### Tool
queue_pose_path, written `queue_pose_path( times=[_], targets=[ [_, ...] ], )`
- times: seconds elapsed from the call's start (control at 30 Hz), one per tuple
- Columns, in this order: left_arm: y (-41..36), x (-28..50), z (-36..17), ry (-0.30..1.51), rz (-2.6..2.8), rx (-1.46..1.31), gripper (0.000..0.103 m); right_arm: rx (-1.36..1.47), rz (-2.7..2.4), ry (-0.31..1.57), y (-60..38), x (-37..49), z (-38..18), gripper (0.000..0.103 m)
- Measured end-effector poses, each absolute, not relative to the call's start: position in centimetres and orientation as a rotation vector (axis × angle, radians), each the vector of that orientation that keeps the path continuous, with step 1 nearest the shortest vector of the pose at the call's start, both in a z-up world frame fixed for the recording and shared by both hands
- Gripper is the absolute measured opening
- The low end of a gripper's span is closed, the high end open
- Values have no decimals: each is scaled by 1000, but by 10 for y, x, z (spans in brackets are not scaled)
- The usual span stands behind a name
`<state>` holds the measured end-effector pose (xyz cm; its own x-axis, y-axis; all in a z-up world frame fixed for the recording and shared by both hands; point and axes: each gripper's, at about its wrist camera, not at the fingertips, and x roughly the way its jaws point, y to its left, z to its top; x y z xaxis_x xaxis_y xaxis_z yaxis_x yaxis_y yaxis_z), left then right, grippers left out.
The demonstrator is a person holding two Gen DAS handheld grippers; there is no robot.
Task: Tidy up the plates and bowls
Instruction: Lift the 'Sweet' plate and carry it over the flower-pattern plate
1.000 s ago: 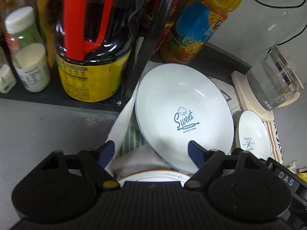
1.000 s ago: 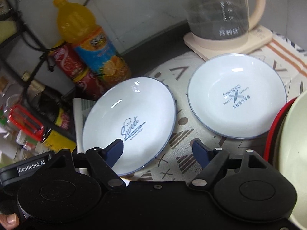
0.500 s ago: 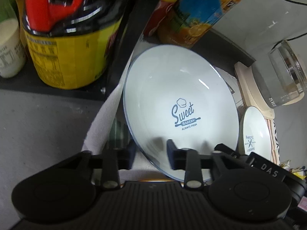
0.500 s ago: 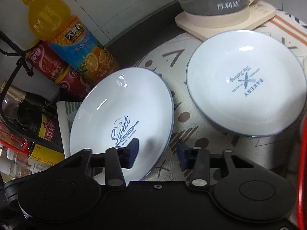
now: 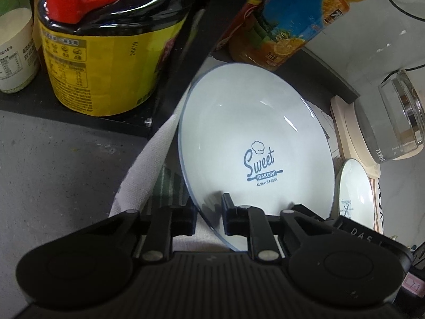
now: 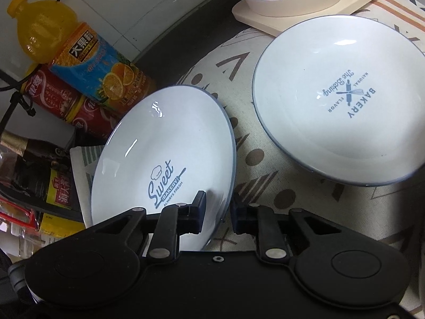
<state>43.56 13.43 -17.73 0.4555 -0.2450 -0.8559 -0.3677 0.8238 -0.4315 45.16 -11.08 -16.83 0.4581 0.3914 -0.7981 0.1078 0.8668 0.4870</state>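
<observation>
A white "Sweet Bakery" plate with a thin blue rim is tilted up off the patterned cloth. My left gripper is shut on its near left rim. My right gripper is shut on the same plate at its near right rim. A second white plate marked "Bakery" lies flat on the cloth to the right; it also shows small in the left wrist view.
A black rack with a yellow-labelled jug and bottles stands left. An orange juice bottle and red cans stand behind the plate. A glass kettle on a cream base stands behind the second plate.
Both grippers closed from open onto the rim of the "Sweet Bakery" plate and moved in closer. The plate now stands tilted up between them.
</observation>
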Motion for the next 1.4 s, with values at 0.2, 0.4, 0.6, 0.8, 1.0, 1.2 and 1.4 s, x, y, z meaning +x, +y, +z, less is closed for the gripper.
queue_pose_path(
  times=[0.2,0.4,0.6,0.8,1.0,1.2,1.4],
  targets=[
    [132,429,-164,1079,99,-591,13,488,207,1068,-110,442,-165,10],
    [128,422,-150,1070,91,-576,13,445,211,1032,-112,432,-148,11],
    [120,409,-132,1027,110,-554,13,416,228,999,-113,421,-137,11],
    [108,381,-112,997,154,-567,13,385,281,984,-120,406,-118,12],
    [101,345,-102,974,220,-597,13,356,340,969,-128,385,-108,12],
    [93,307,-97,957,276,-619,13,339,400,975,-134,363,-106,12],
    [86,277,-96,950,321,-634,13,318,445,979,-137,342,-106,12]
  ],
)
